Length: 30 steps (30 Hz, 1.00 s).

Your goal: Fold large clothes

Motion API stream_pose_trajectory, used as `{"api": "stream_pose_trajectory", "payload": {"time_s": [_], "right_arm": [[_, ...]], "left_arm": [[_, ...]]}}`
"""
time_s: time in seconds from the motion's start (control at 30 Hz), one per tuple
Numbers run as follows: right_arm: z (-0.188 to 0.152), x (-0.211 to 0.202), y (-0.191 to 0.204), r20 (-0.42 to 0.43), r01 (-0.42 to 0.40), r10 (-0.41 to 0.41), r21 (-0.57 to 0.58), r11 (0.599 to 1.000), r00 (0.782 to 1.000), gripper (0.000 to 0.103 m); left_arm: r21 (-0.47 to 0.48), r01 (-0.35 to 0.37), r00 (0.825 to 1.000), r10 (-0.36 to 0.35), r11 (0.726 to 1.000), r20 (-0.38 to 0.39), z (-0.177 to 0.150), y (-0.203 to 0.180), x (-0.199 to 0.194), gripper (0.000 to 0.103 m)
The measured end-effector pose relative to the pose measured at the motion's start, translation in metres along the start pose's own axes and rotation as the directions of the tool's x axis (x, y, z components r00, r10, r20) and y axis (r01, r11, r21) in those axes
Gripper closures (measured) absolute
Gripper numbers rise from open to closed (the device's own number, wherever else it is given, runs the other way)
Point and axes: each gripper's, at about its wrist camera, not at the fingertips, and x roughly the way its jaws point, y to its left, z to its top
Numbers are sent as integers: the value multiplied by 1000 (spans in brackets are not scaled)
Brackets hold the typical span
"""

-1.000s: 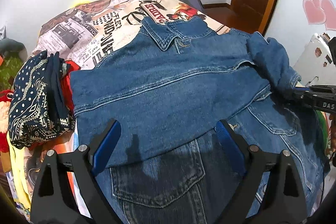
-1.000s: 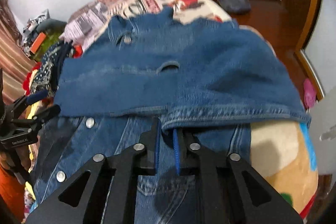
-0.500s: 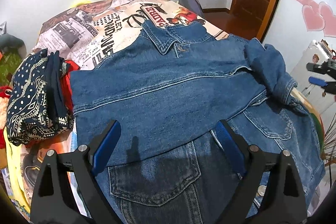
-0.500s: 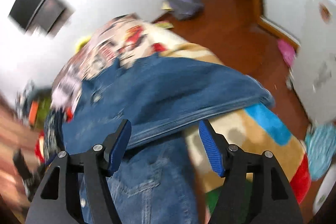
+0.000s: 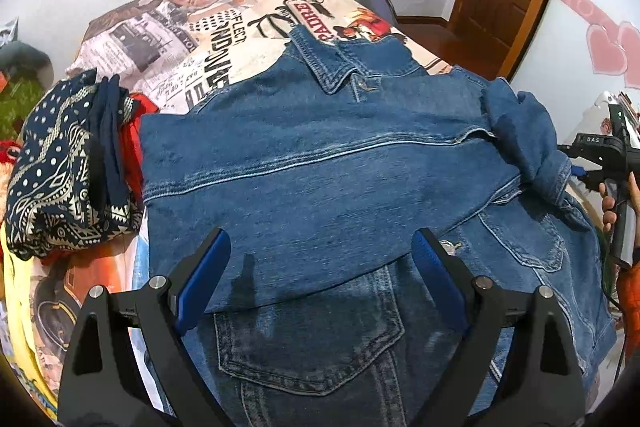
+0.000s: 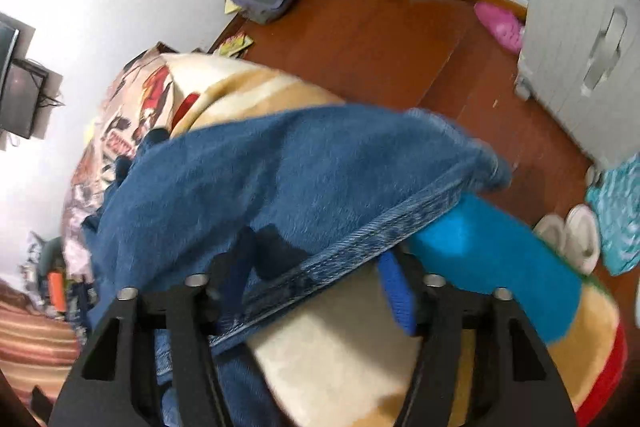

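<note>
left gripper [image 5: 320, 275]: matte black frame, two angled arms with triangular cut-outs, in the left wrist view.
left fingers [image 5: 202, 277]: blue ribbed pads on the inner faces; one at 8 o'clock, the other at 4 o'clock.
left screws: two silver round-head pins atop each arm.
right gripper [image 6: 316, 287]: same black build, triangular cut-outs, silver pins on each arm, in the right wrist view.
right fingers [image 6: 396, 291]: blue ribbed pad, motion-blurred.
right gripper, seen from left wrist view: black body at 3 o'clock, white "DAS" lettering, small green light, blue tip.
hand [image 5: 612, 203]: at 3 o'clock on a grey handle.
sleeve [image 5: 630, 291]: orange, patterned.
</note>
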Motion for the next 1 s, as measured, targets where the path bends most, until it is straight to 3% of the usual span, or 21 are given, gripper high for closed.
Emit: {"api": "stream_pose_trajectory", "payload": {"time_s": [0.07, 0.2, 0.37, 0.5, 0.67, 0.8, 0.9, 1.0], "right_arm": [[5, -1, 5, 8, 12, -12, -23, 1000, 1000, 82], [11, -32, 37, 118, 43, -25, -156, 987, 993, 93], [11, -92, 102, 229, -32, 113, -333, 943, 967, 93], [-9, -138, 175, 236, -124, 279, -513, 849, 931, 94], [-58, -145, 252, 74, -245, 390, -667, 704, 918, 94], [-106, -106, 289, -104, -304, 339, -729, 614, 935, 93], [-142, -53, 293, -252, -338, 227, -731, 593, 941, 93], [-176, 3, 274, -420, -380, 92, -680, 627, 903, 92]], "left_arm": [[-4, -4, 1000, 4, 1000, 2, -1, 2, 0, 11], [-9, -6, 1000, 7, 1000, 11, -2, 6, -3, 11], [-11, -5, 999, 5, 1000, 35, -2, 7, -13, 11], [-13, -11, 998, 12, 1000, 65, -3, 10, -26, 11], [-35, -13, 994, 17, 999, 105, -5, 23, -45, 11], [-61, -20, 992, 27, 998, 125, -11, 40, -59, 11], [-82, -24, 992, 34, 996, 120, -19, 53, -63, 11], [-107, -34, 994, 45, 994, 101, -29, 67, -63, 11]]}}
